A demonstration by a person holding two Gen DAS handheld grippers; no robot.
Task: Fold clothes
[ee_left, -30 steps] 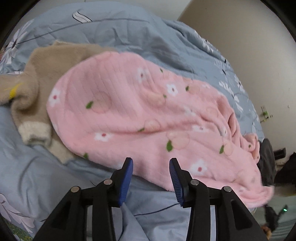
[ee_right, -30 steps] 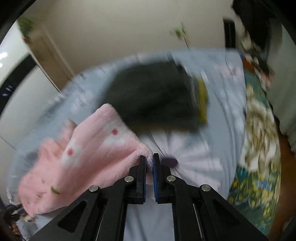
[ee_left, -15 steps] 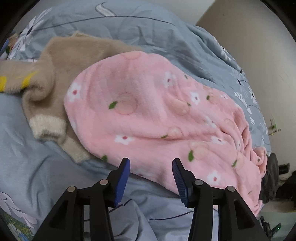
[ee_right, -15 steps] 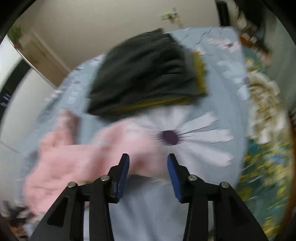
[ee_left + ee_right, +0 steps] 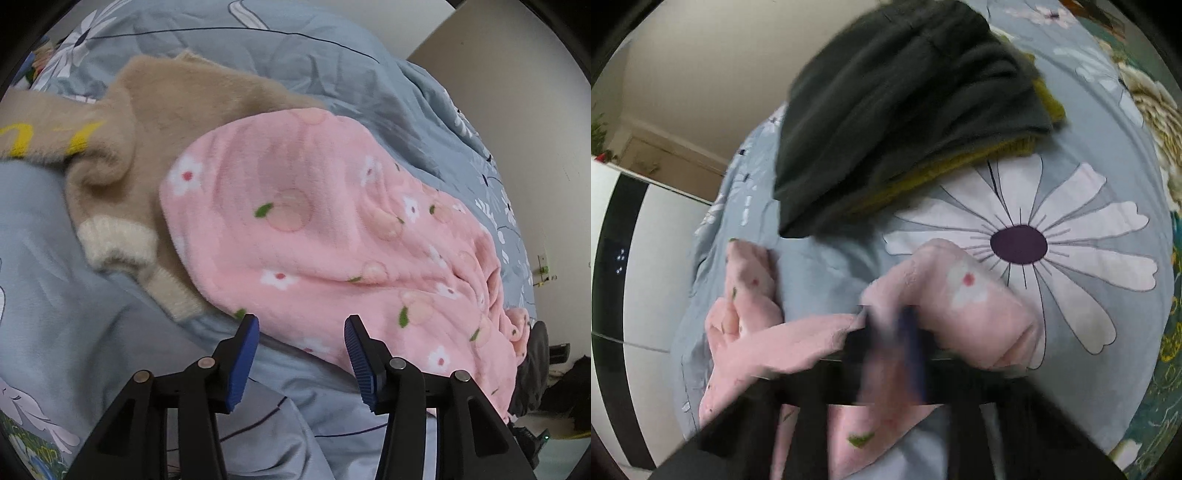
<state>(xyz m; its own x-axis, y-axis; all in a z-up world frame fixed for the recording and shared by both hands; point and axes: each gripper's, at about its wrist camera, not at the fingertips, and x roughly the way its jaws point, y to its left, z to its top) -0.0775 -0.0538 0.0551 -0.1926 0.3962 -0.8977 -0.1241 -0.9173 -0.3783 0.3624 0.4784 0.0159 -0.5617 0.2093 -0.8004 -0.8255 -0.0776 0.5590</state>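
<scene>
Left wrist view: the left gripper hovers with jaws apart at the near edge of the pink garment, spread on the bed over a beige sweater. The right gripper (blurred) is pinched together on pink fabric.

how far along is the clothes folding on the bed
Done: a dark garment lies folded on a yellow one. In hand: the right hand-held gripper, blurred, is shut on the pink floral garment; the left hand-held gripper hovers open at its edge. Left: the pink piece is still spread out, and the beige sweater beneath lies unfolded.
</scene>
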